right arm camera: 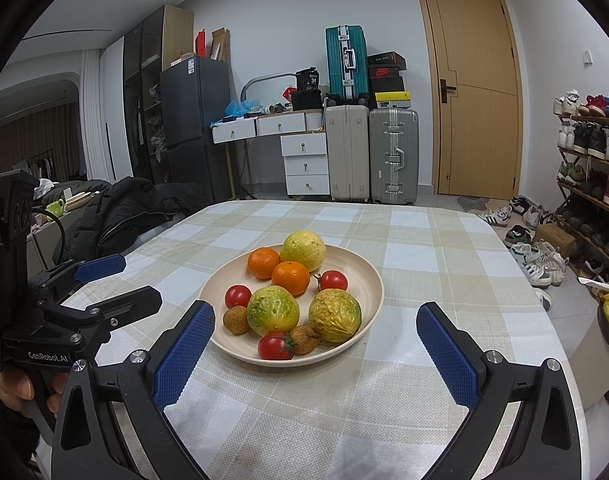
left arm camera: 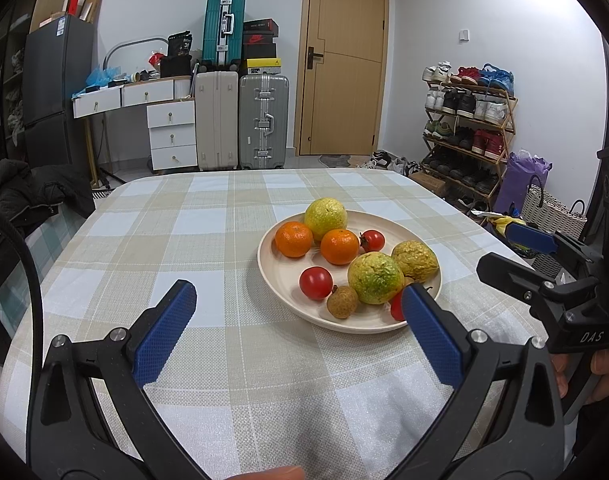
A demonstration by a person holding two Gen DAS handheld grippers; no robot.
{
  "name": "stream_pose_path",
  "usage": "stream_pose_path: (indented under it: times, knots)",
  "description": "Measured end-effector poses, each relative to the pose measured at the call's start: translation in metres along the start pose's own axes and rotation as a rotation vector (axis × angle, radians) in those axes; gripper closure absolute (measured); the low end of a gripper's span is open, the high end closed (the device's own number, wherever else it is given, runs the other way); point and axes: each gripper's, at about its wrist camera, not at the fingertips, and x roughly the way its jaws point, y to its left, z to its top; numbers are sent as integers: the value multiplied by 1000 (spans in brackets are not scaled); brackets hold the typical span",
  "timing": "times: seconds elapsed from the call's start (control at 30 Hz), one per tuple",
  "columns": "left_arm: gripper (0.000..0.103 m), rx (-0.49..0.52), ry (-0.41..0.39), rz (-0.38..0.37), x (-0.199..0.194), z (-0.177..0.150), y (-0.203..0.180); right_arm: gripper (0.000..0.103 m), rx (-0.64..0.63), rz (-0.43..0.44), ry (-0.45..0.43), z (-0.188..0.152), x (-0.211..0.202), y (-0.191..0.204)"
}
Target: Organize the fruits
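Observation:
A cream plate point(left arm camera: 278, 284) point(right arm camera: 368, 300) on the checked tablecloth holds fruit: two oranges point(left arm camera: 293, 239) point(right arm camera: 290, 278), three yellow-green passion fruits point(left arm camera: 375, 278) point(right arm camera: 273, 310), three red tomatoes point(left arm camera: 315, 283) point(right arm camera: 275, 346) and two brown longans point(left arm camera: 342, 301) point(right arm camera: 235, 319). My left gripper point(left arm camera: 300, 312) is open and empty, just left of and in front of the plate. My right gripper point(right arm camera: 316, 332) is open and empty, its fingers either side of the plate's near edge. Each gripper shows in the other's view, the right one point(left arm camera: 512, 256) and the left one point(right arm camera: 116, 280).
The table point(left arm camera: 184, 240) point(right arm camera: 444, 260) has rounded corners. A black jacket point(right arm camera: 116, 208) lies off its left side. Suitcases point(left arm camera: 240, 120), a white desk point(left arm camera: 144, 96) and a shoe rack point(left arm camera: 468, 128) stand beyond, with a door point(left arm camera: 344, 60) behind.

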Motion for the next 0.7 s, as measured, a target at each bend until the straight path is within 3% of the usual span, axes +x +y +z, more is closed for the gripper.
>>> stream_pose_path:
  times: [0.7]
  knots:
    - [0, -1, 1, 0, 0, 1, 1, 0, 1, 0, 1, 0, 0, 0]
